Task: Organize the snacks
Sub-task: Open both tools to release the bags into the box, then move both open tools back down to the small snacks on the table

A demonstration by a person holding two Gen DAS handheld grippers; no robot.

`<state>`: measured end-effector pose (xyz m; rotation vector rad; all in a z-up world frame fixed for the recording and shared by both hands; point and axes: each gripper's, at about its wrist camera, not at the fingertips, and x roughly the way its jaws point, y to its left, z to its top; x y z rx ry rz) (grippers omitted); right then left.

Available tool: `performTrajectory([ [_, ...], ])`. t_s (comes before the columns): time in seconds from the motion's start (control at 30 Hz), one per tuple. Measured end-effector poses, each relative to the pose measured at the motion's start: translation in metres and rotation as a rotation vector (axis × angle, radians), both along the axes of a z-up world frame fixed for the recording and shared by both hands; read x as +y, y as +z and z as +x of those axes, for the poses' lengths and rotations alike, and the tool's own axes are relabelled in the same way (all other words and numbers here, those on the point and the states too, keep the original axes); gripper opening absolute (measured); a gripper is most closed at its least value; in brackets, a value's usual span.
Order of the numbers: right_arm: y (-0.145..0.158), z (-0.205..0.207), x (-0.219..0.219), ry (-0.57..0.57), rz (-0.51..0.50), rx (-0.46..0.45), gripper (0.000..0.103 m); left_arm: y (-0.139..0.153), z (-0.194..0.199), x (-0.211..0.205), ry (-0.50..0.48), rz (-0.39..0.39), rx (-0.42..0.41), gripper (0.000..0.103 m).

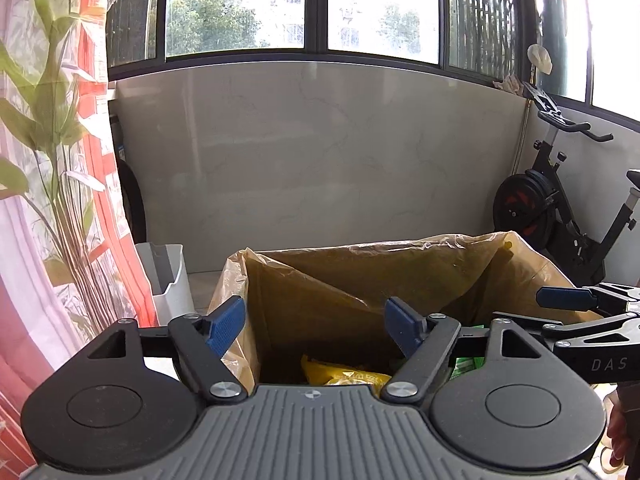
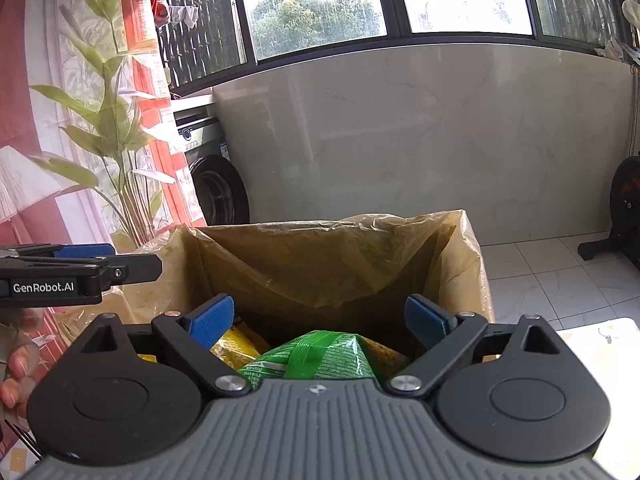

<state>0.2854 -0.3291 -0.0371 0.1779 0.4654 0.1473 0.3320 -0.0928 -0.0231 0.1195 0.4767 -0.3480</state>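
Left gripper (image 1: 316, 326) and right gripper (image 2: 320, 318) both spread wide, empty, over plastic-lined box (image 2: 476, 264); yellow snack bag (image 1: 346, 376) and green snack bag (image 2: 320, 356) already inside; any remaining snacks out of view

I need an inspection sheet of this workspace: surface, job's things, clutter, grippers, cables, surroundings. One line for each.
Surface: white tiled floor; pale patterned surface at lower right.
Job's things: box lined with a yellowish plastic bag; inside it a green snack packet and a yellow snack packet.
Clutter: white bin left of the box.
Grippers: left gripper and right gripper both open, above the box, nothing between the pads.
Cables: nothing seen.
Surroundings: windows, washing machine, exercise bike, plant-print curtain.
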Motion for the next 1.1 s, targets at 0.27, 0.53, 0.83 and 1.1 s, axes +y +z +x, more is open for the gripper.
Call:
performTrajectory([
  [0.27, 0.006, -0.019, 0.008, 0.007, -0.012, 0.011, 0.095, 0.012, -0.025, 0.019, 0.016, -0.034, 0.023, 0.080],
  [0.53, 0.010, -0.058, 0.006, -0.024, 0.020, -0.008, 0.095, 0.008, -0.068, 0.039, 0.039, -0.072, 0.032, 0.083],
  [0.83, 0.007, -0.097, 0.016, -0.008, 0.022, -0.035, 0.095, -0.002, -0.101, 0.054, 0.058, -0.063, 0.018, 0.083],
  [1.1, -0.003, -0.127, 0.025, 0.004, 0.007, -0.054, 0.095, -0.015, -0.121, 0.062, 0.071, -0.044, 0.013, 0.083],
])
